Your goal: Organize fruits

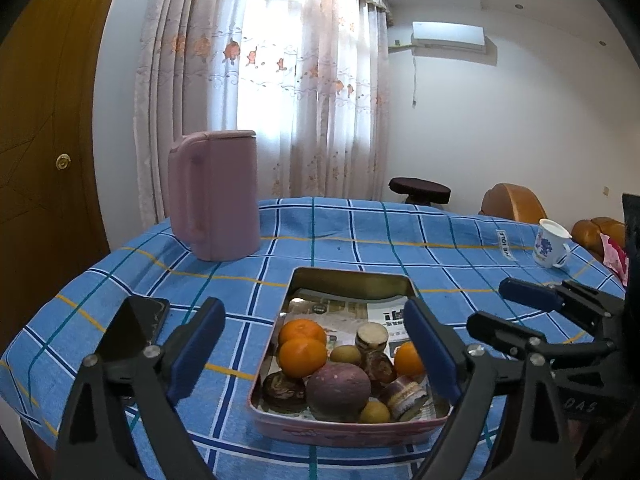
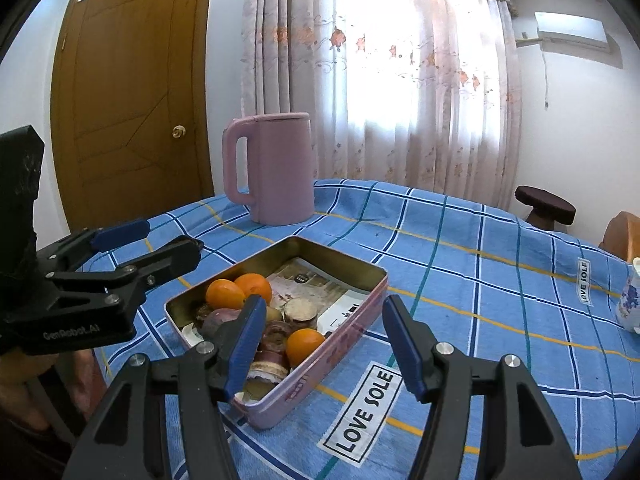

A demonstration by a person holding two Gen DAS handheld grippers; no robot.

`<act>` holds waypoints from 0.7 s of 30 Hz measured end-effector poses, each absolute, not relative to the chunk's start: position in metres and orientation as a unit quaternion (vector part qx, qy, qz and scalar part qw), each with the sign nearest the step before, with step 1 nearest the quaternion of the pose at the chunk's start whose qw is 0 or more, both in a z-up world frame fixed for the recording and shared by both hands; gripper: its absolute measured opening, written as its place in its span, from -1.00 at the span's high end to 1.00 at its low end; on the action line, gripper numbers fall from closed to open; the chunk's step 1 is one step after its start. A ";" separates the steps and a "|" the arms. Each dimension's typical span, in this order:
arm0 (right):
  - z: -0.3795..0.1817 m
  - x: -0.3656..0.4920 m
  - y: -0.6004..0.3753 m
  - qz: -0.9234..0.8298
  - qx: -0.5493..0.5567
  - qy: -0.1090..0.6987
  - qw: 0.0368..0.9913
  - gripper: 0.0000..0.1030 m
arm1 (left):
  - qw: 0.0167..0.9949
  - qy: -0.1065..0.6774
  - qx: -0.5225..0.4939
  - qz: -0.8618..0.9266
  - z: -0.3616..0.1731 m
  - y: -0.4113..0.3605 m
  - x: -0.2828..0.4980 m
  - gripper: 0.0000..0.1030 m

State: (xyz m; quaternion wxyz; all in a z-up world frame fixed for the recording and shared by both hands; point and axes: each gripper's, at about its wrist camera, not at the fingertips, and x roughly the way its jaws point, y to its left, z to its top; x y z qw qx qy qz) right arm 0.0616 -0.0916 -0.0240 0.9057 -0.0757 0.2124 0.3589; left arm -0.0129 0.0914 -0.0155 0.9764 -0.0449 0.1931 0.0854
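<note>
A pink metal tin (image 1: 352,430) (image 2: 320,364) sits on the blue checked tablecloth and holds several fruits: oranges (image 1: 303,354) (image 2: 305,346), a purple round fruit (image 1: 338,390), small yellow-green fruits (image 1: 345,354) and brown pieces. Paper lines its far half. My left gripper (image 1: 316,350) is open and empty, hovering above the tin's near end; it also shows in the right wrist view (image 2: 160,242). My right gripper (image 2: 326,342) is open and empty, beside the tin's right side; it also shows in the left wrist view (image 1: 508,308).
A pink kettle (image 1: 214,196) (image 2: 272,168) stands at the back left of the table. A white mug (image 1: 551,249) is at the far right. A dark phone (image 1: 132,330) lies left of the tin. A stool and chairs stand beyond the table.
</note>
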 end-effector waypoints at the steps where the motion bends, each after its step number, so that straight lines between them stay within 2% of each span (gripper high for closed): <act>1: -0.024 0.061 -0.093 0.358 -0.074 0.212 0.906 -0.21 | 0.976 0.193 -0.044 0.085 -0.015 0.091 -0.013 -0.81; 10: -0.017 0.058 -0.105 0.352 -0.064 0.204 0.911 -0.22 | 0.977 0.190 -0.036 0.084 -0.012 0.083 -0.016 -0.90; 21: -0.014 0.058 -0.111 0.344 -0.061 0.198 0.916 -0.23 | 0.978 0.190 -0.034 0.082 -0.011 0.080 -0.016 -0.90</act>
